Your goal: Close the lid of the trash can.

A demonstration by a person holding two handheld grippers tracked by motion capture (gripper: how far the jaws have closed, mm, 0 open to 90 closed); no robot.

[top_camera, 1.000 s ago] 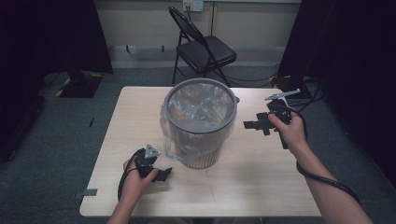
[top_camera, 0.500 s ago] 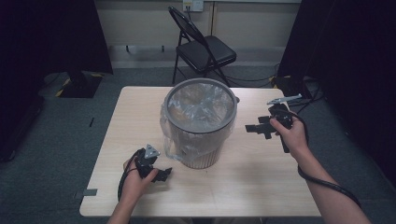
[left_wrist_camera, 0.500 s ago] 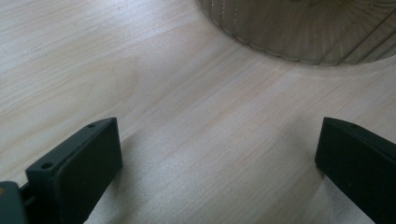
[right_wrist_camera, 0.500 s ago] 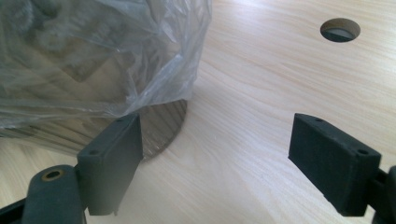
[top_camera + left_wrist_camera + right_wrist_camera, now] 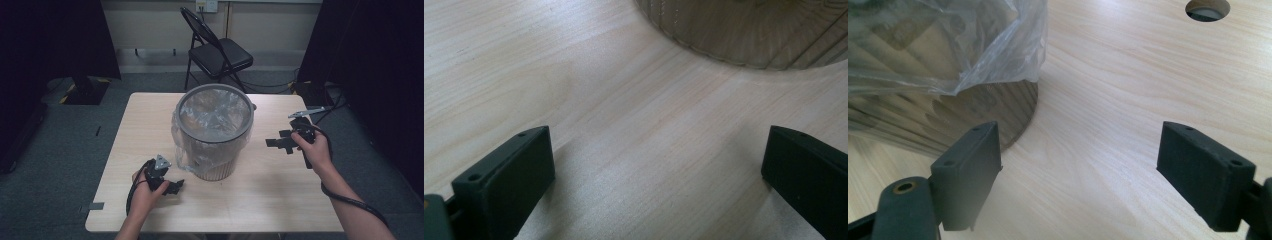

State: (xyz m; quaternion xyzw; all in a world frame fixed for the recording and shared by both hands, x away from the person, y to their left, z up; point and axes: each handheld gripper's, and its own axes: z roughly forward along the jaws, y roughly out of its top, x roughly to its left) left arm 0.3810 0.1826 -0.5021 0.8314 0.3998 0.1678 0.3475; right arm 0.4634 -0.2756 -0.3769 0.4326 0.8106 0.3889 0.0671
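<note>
Plastic-lined bin (image 5: 214, 131) stands between both spread, empty grippers; left gripper (image 5: 172, 187) is nearer its base than right gripper (image 5: 276, 144).

Counter (image 5: 280, 200): pale matt wood grain. Bin (image 5: 212, 167): ribbed wood-look wall, liner (image 5: 212, 112) clear glossy crinkled plastic. Chair (image 5: 222, 55): black, seat matt.

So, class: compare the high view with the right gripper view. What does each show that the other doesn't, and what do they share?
High view alone: the folding chair, the bin's rim, and the left gripper low by the bin's base. Right gripper view alone: a round hole in the tabletop and the right gripper close up, jaws wide apart. Both: the bin, its clear plastic liner and the wooden table.
</note>
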